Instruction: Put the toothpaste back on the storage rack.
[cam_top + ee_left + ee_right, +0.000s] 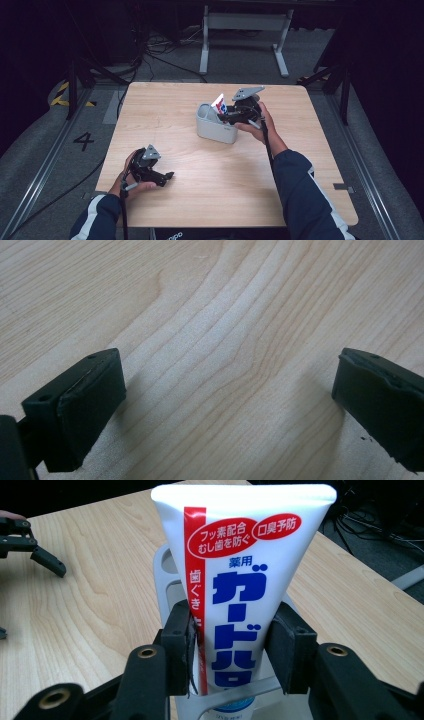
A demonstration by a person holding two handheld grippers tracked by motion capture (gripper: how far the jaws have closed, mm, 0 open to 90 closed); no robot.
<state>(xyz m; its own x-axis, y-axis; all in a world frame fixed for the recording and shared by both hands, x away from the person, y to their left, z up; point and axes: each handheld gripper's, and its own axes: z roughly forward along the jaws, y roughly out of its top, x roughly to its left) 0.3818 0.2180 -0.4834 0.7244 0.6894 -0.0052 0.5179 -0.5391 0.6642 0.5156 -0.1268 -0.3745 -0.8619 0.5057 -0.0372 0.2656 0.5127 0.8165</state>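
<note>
A white toothpaste tube with red and blue print stands cap-down in a pale grey holder near the middle of the table. In the high view the tube leans out of the holder's far side. My right gripper is shut on the tube's lower part, one pad against each side; the high view shows this gripper just right of the holder. My left gripper rests near the table's front left. Its jaws stand wide apart over bare wood, with nothing between them.
The light wooden table ends close in front of my left hand. The holder's rim has several compartments. Beyond the table there are a white metal frame and cables on the floor.
</note>
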